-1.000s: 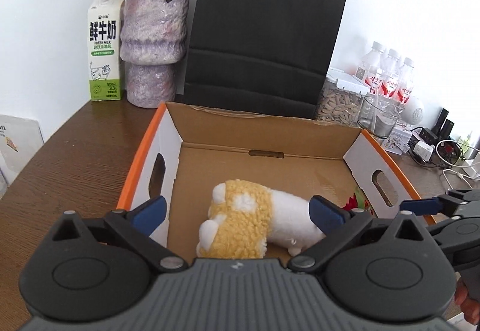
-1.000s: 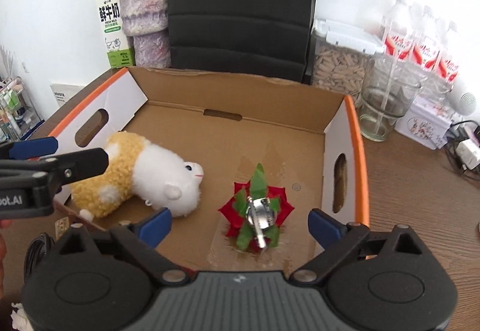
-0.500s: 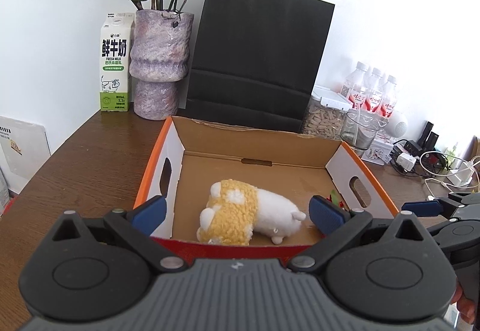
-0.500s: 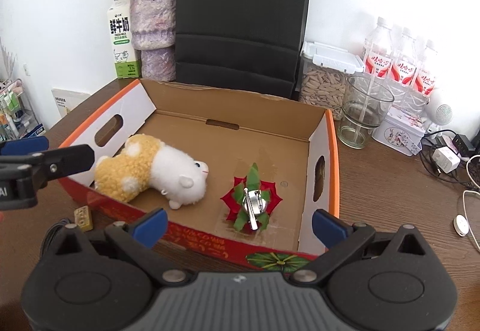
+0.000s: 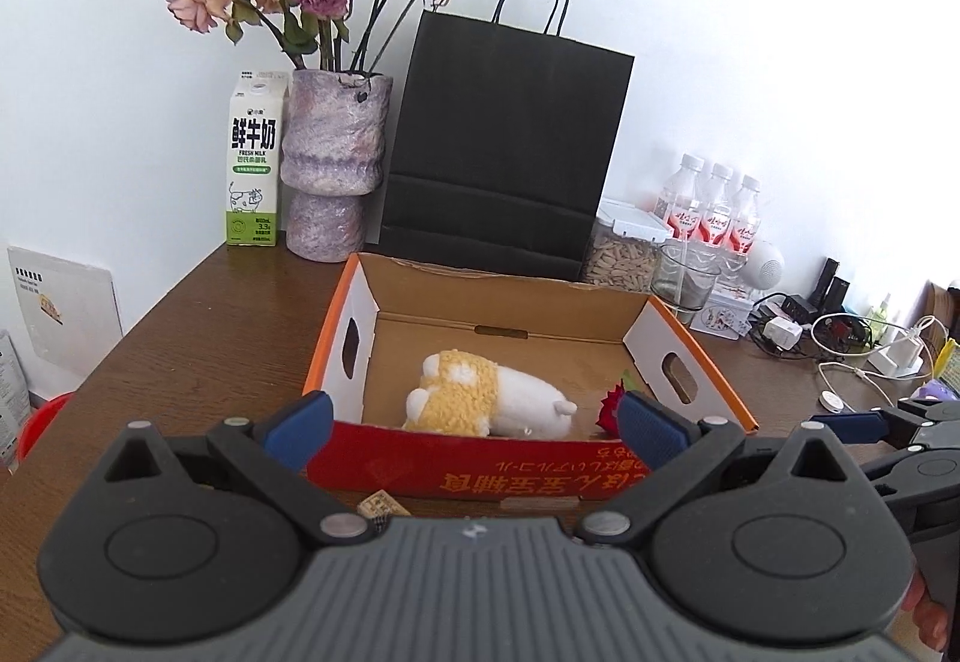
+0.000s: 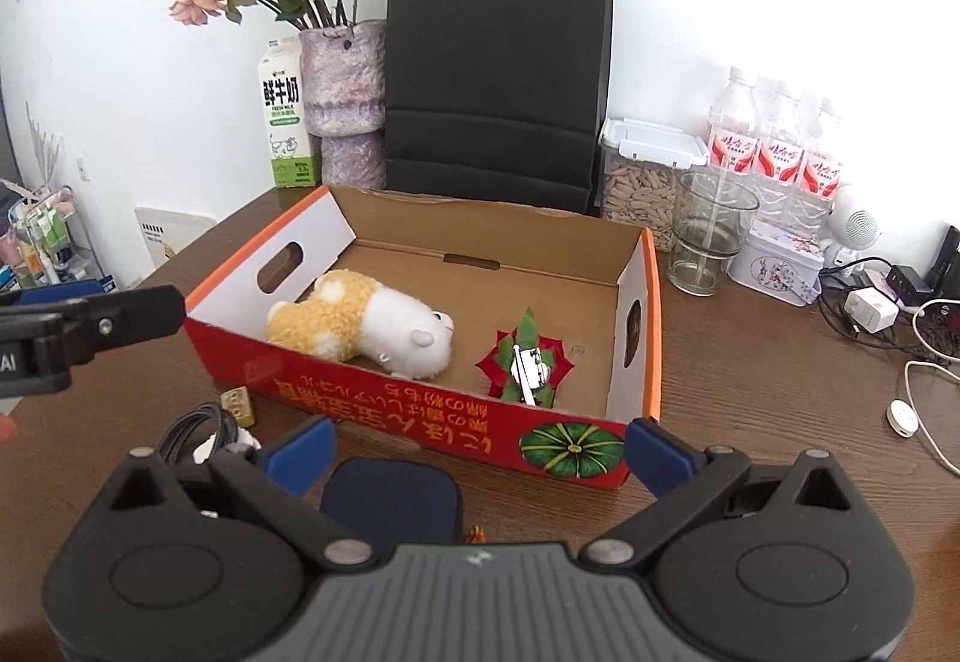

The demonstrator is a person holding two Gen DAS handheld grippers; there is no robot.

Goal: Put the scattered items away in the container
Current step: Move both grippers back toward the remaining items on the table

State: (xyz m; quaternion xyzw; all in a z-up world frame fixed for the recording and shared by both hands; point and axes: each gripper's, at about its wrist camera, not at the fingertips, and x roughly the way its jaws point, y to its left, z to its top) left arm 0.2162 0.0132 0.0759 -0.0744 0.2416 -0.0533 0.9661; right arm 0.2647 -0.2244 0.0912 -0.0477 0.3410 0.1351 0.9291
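Lying lengthwise, head rightward, plush toy [image 6: 366, 323] fills the box [image 6: 420, 428]; both claws [image 5: 474, 437] [image 6: 477, 449] gape empty.

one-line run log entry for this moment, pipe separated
left gripper: open, empty | right gripper: open, empty | in cardboard box: plush toy, red flower ornament | outside box: dark blue pouch, cable, small tan block

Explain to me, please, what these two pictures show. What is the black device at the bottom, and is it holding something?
No robot here: a person holds hand tongs, one per hand, each carrying its own camera. One picture looks along the left tongs, the other along the right tongs. Both are open and hold nothing. On the wooden table stands a cardboard box containing a plush toy and a red flower ornament. Outside lie a dark blue pad, a coiled cable and a small tan block.
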